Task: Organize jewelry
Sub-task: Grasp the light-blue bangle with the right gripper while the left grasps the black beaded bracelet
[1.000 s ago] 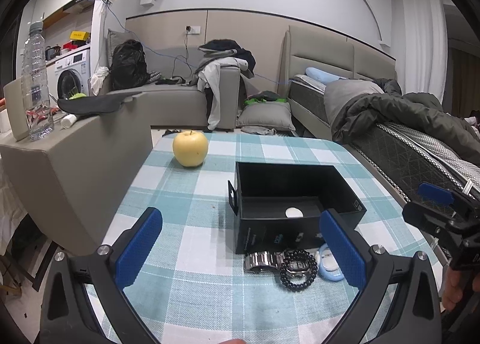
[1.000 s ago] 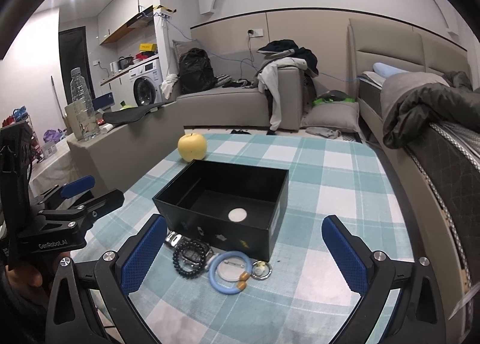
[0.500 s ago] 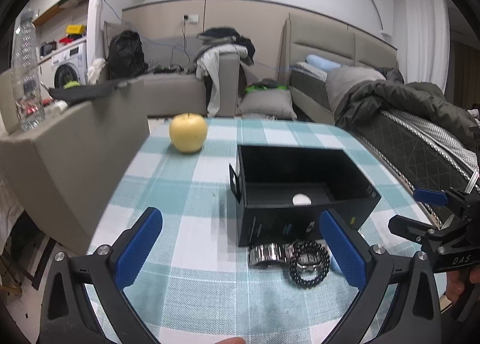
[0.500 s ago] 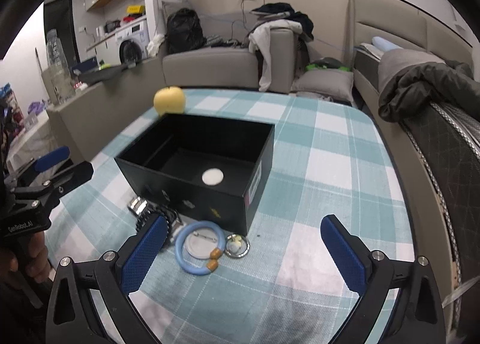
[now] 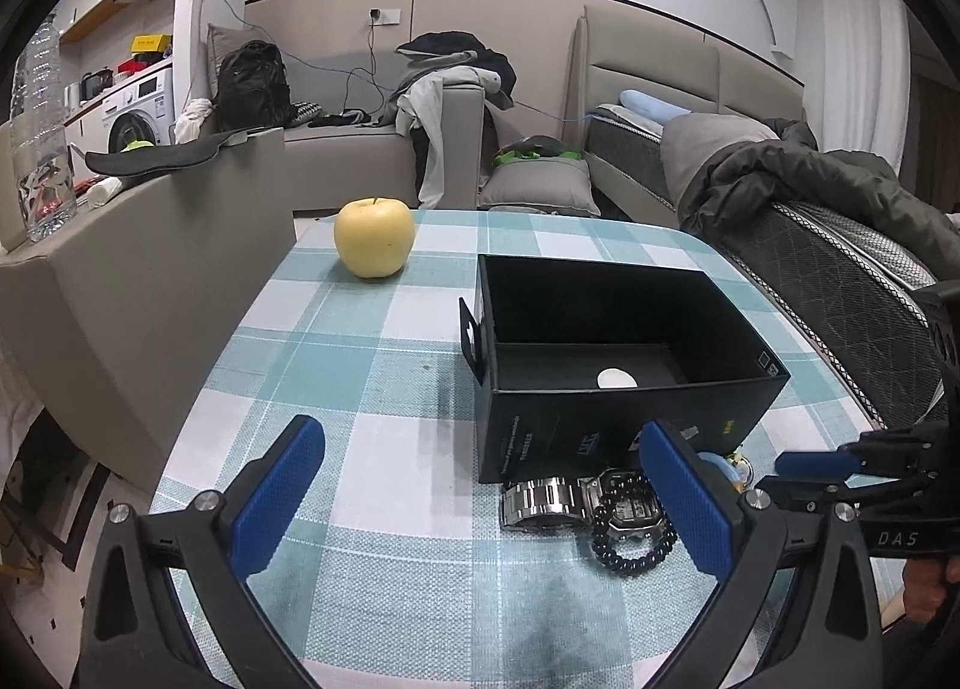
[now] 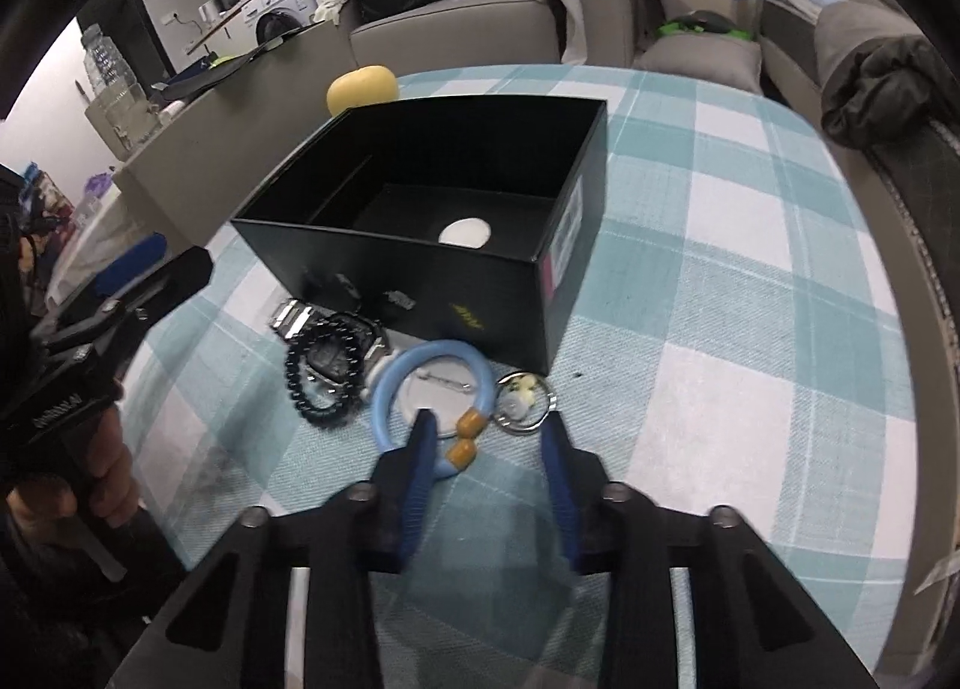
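Note:
An open black box stands on the checked table, with a white disc on its floor. In front of it lie a steel watch, a black bead bracelet, a light blue bangle with amber beads and a small silver ring. My right gripper is low over the table, half closed, its fingers astride the bangle's beaded near edge and beside the ring. My left gripper is wide open and empty, left of the watch.
A yellow apple sits behind the box at the table's far left. A grey sofa arm with a water bottle runs along the table's left edge. A bed lies on the right.
My right gripper has dropped toward the bangle and its fingers have narrowed from wide open to about half. My left gripper has moved lower and closer to the table, still wide open.

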